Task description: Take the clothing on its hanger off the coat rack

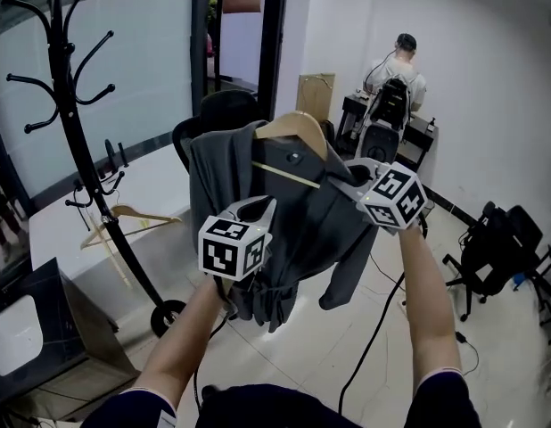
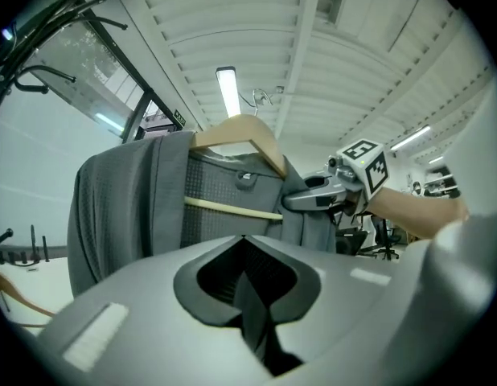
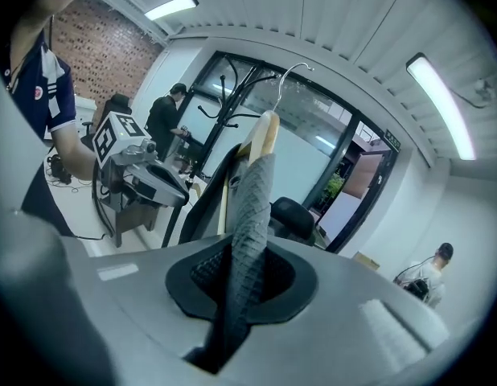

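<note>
Jaws of the right gripper (image 3: 247, 248) are clenched on a fold of the dark grey textured-fabric garment (image 3: 252, 191). The pinch sits at the shoulder end, where the cloth drapes over the light wooden hanger (image 3: 264, 135). Can't tell if wood is inside the pinch.

Jaws of the left gripper (image 2: 247, 248) are also pressed together, nipping a thin dark fold lower down on the same garment's other side. The two grips are probably there so the garment doesn't slide off and the hanger rides level.

The hanger's metal hook (image 3: 293, 72) sticks up free, caught on nothing. The garment on its hanger hangs between both grippers in front of the person, well apart from the black metal coat rack (image 1: 78, 141) at the left of the head view. Judged from that, the lift-off looks done; only carrying or setting down is left.

Risk: the visible hold is on cloth, so a tilt could let the hanger slip out.

A second bare wooden hanger (image 1: 124, 217) lies on the white low surface (image 1: 160, 176) beside the rack.
</note>
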Demonstrator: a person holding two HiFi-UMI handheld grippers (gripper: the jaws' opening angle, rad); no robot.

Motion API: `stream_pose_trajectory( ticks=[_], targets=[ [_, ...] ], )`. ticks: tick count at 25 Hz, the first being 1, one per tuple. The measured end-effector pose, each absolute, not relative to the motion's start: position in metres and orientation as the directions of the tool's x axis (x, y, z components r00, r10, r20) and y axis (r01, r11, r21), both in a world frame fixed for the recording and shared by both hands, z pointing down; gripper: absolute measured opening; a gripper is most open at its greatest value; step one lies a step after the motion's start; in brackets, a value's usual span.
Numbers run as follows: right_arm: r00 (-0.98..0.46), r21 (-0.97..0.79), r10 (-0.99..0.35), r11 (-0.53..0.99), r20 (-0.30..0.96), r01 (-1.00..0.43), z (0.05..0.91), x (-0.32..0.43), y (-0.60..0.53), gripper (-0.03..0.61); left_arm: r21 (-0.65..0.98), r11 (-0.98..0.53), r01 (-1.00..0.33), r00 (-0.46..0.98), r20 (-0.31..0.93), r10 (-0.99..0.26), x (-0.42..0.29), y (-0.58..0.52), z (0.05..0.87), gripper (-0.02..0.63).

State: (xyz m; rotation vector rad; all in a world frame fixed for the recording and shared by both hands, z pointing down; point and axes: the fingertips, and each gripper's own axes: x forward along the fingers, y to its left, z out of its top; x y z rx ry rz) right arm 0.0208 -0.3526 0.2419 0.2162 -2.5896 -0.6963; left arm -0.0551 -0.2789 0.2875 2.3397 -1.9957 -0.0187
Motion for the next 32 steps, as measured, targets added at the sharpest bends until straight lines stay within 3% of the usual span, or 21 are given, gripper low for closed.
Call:
stream_pose_trajectory(
  ticks=[15, 32],
  targets=[
    [-0.850, 0.505, -0.398, 0.842, 0.346, -0.189, 0.222, 0.117, -0.449, 0.023, 0.052, -0.188, -0.981, 0.191, 0.083, -0.978, 0.016, -0.343, 0.304, 0.012],
    [-0.836, 0.519, -0.464, 0.812, 0.294, -0.268, 0.199, 0.047, -0.571, 0.023, 0.057, -0.216, -0.975, 0.221, 0.078, -0.972, -0.055, -0.466, 0.305, 0.012]
  ],
)
